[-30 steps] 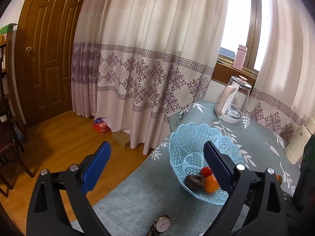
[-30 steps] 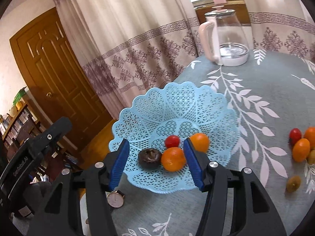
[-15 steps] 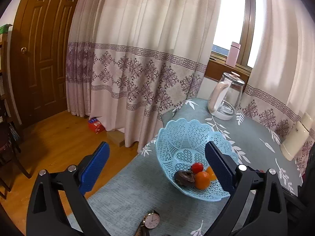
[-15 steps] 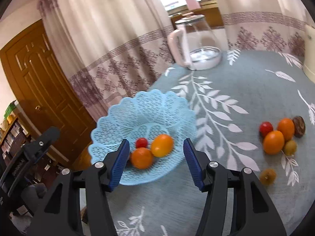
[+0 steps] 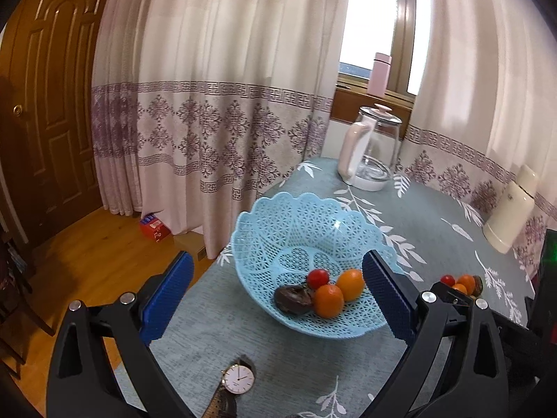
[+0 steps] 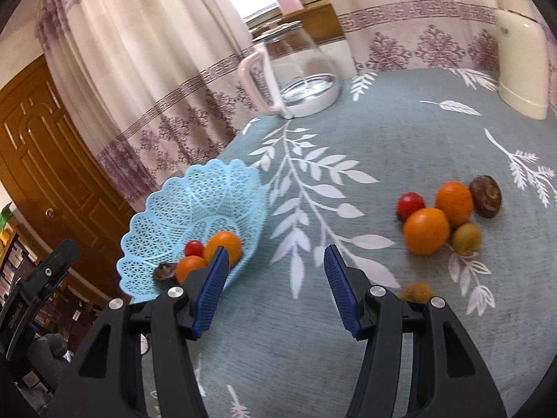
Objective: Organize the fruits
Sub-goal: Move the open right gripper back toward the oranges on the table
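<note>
1. Left wrist view: teal leaf-print tablecloth (image 5: pixel 435 216), holding a light-blue lattice basket (image 5: pixel 278 223) with two oranges, a cherry tomato (image 5: pixel 317 277) and one dark fruit.
2. Left gripper (image 5: pixel 275 296) spread wide, empty, before the basket.
3. Right gripper (image 6: pixel 275 289) spread, empty, above cloth; loose fruit cluster (image 6: pixel 449 216) to its right.

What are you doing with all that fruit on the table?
A person holds a gripper in each hand and is sorting fruit into the blue basket. Two oranges, a small tomato and a dark brown fruit already lie in it. More fruit waits in a loose pile on the tablecloth. The right gripper is open and empty, pointing between the basket and the pile. The left gripper is open too, in front of the basket.
</note>
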